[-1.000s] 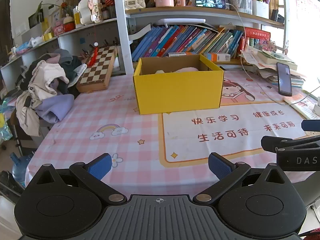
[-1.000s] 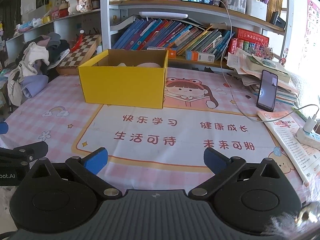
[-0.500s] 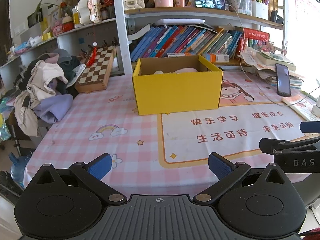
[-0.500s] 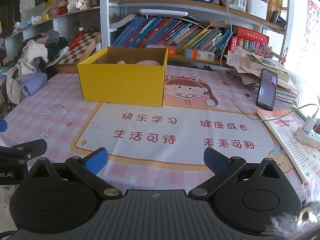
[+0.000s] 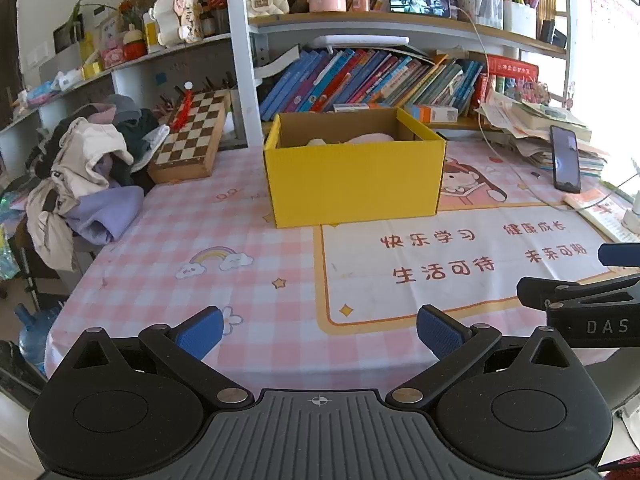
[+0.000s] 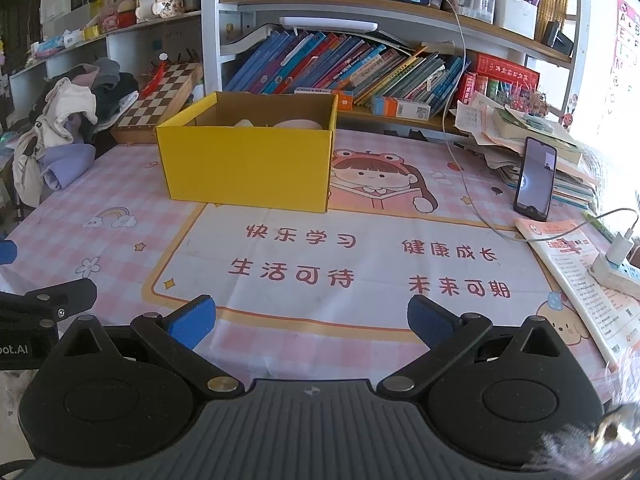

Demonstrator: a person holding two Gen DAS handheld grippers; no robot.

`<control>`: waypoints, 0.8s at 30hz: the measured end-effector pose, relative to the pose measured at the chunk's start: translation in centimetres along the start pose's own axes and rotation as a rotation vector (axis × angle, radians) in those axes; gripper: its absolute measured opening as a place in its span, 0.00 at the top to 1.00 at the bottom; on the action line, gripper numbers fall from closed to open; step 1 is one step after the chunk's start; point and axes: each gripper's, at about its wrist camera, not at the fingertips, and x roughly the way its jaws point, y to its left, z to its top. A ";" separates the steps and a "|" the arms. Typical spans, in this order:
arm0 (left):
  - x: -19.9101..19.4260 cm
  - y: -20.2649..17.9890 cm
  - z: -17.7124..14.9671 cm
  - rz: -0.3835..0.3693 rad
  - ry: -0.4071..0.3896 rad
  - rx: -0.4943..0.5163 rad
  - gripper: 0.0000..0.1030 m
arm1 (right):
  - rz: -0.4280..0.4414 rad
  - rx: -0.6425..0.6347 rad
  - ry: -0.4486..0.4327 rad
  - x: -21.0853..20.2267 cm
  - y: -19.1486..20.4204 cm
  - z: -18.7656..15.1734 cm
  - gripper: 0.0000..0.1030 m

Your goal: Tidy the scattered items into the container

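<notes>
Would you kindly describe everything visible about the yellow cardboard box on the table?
The yellow cardboard box is rectangular and open-topped, bright yellow outside and plain brown inside, with corrugated-looking walls. It stands upright on the pink checked tablecloth, its right part on the printed mat, in front of the bookshelf. Pale rounded items peek above its front wall; what they are cannot be told. Neither gripper touches it.
</notes>
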 end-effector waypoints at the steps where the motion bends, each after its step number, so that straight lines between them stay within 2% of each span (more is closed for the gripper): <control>1: 0.0 0.0 0.0 -0.001 0.001 0.000 0.00 | 0.000 0.000 0.000 0.0 0.0 0.0 0.00; 13: 0.5 -0.3 -0.1 -0.007 0.031 -0.020 0.00 | -0.001 0.002 0.002 0.0 0.4 0.0 0.00; 24: 0.3 -0.3 0.0 -0.006 0.021 -0.019 0.00 | -0.006 0.005 0.005 0.0 0.7 -0.1 0.00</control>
